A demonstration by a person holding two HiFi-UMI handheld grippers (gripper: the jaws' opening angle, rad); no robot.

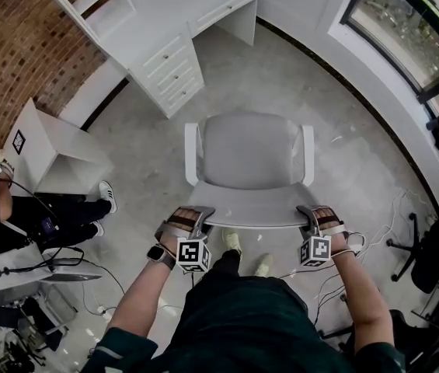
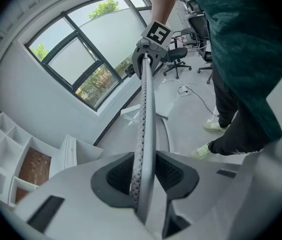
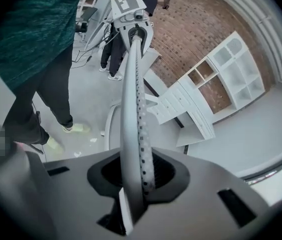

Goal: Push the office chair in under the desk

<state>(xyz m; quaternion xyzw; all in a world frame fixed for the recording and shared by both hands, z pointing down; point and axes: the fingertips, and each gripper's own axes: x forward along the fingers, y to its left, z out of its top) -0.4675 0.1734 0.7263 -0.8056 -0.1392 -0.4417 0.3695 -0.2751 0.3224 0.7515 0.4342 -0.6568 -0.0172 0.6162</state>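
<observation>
My left gripper (image 1: 194, 217) and right gripper (image 1: 313, 216), two in all, each clamped on top edge of backrest (image 1: 252, 208), one near each end, equally near. One office chair (image 1: 249, 155) straight ahead of me, backrest long axis crosswise to push line. One desk (image 1: 174, 23) beyond, ahead and slightly left, well apart from chair, kneehole facing seat

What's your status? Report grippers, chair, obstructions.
Holding chair backrest edge, left gripper and right gripper both shut. Chair short of desk, seat facing it. Nothing seen between them.
</observation>
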